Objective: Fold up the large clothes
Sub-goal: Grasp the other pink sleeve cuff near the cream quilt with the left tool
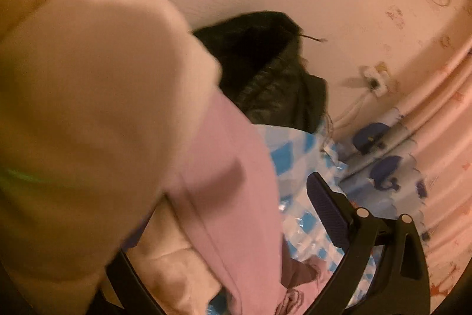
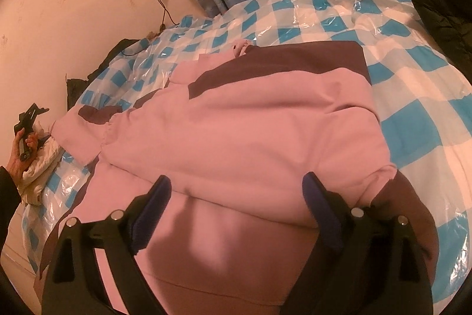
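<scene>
Pink-and-brown sweatshirt (image 2: 236, 138) lies partly folded at frame centre on the checked, plastic-covered bed (image 2: 413, 114). Right tongs (image 2: 237, 202) stand wide open just above its near fold, gripping nothing. Left tongs (image 1: 206, 226) are masked by blurred pink cloth; their state cannot be told. Before the next fold, press the crease flat and align the edges.

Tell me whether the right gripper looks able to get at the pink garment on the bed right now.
Probably yes: the right gripper is open just above the pink garment, with nothing between them.
</scene>
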The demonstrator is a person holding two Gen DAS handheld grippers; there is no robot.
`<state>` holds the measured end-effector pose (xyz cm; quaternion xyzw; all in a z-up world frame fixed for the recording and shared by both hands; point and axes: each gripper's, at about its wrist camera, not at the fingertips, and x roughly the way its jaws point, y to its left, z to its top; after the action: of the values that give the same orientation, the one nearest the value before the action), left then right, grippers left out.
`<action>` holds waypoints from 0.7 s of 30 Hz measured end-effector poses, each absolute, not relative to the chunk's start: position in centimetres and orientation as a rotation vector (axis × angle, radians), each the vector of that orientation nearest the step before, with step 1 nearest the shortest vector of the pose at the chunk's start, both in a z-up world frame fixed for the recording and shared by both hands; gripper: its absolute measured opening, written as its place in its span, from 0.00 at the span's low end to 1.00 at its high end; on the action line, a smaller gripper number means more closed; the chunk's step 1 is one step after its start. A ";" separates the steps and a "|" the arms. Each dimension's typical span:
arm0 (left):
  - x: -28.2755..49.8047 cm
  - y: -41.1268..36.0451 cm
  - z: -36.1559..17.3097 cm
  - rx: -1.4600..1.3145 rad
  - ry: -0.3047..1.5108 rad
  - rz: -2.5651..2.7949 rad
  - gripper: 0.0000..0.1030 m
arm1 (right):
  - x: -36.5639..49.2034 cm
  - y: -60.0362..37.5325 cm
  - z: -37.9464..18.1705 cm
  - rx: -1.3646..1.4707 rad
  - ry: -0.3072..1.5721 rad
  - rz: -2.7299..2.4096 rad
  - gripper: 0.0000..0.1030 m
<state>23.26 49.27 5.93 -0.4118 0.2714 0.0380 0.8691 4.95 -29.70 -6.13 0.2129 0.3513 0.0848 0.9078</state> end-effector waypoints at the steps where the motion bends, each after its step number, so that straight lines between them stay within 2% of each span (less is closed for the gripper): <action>1: 23.2 48.9 6.1 -0.877 0.533 -0.014 0.90 | 5.0 -29.7 -6.1 0.440 0.725 0.175 0.85; 4: 22.5 48.0 6.3 -0.839 0.470 -0.129 0.90 | 5.0 -29.7 -6.1 0.440 0.726 0.175 0.85; 14: 24.8 48.7 4.7 -0.795 0.576 0.098 0.90 | 5.2 -29.6 -6.1 0.436 0.729 0.184 0.87; 16: 25.1 48.9 4.4 -0.785 0.594 0.165 0.87 | 5.2 -29.6 -6.1 0.435 0.729 0.184 0.87; 17: 25.4 48.8 4.3 -0.776 0.599 0.198 0.83 | 5.2 -29.6 -6.1 0.436 0.729 0.184 0.87; 19: 25.5 48.7 4.1 -0.750 0.606 0.273 0.66 | 5.2 -29.6 -6.1 0.437 0.729 0.184 0.87; 20: 25.5 48.8 3.8 -0.746 0.614 0.295 0.49 | 5.2 -29.6 -6.1 0.437 0.729 0.185 0.87; 21: 25.3 49.0 3.7 -0.747 0.616 0.298 0.38 | 5.2 -29.6 -6.2 0.437 0.729 0.185 0.87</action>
<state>25.32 49.03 3.69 -0.3577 0.2952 0.1425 0.8744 5.17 -29.63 -6.15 0.2115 0.3532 0.0896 0.9069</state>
